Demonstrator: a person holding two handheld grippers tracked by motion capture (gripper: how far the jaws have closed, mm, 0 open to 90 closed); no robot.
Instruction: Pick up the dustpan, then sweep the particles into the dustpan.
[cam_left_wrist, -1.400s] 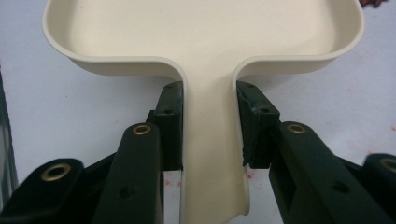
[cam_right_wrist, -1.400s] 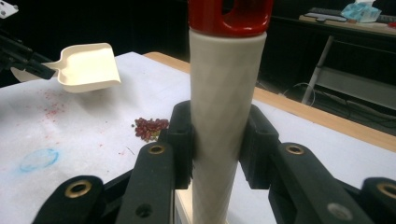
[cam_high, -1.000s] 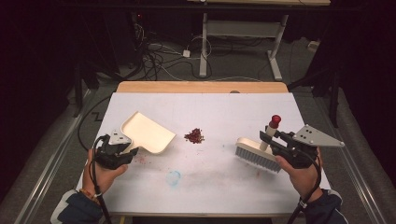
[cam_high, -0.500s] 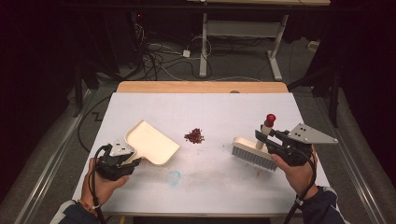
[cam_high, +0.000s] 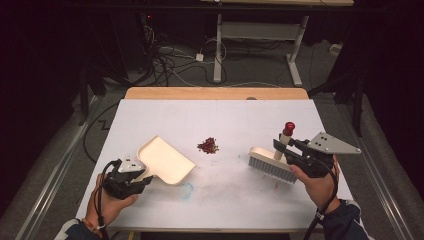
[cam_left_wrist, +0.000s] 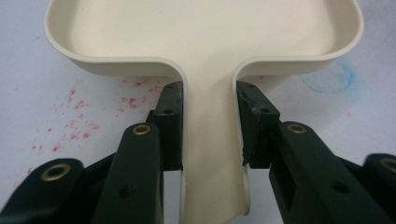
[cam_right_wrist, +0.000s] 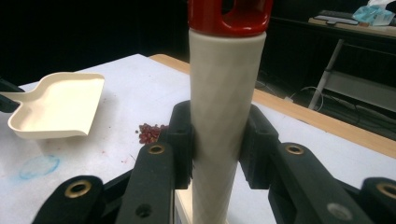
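Red beans (cam_high: 208, 145) on table, midway between both tongs, untouched.

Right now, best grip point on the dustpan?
The flat handle stub of the dustpan, taken from the near side with jaws across its width. It is the narrow part; the tray is too wide. The left gripper already clamps it that way.

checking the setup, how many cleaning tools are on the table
2: a cream dustpan at the left, held in the left gripper, and a brush at the right, its handle in the right gripper.
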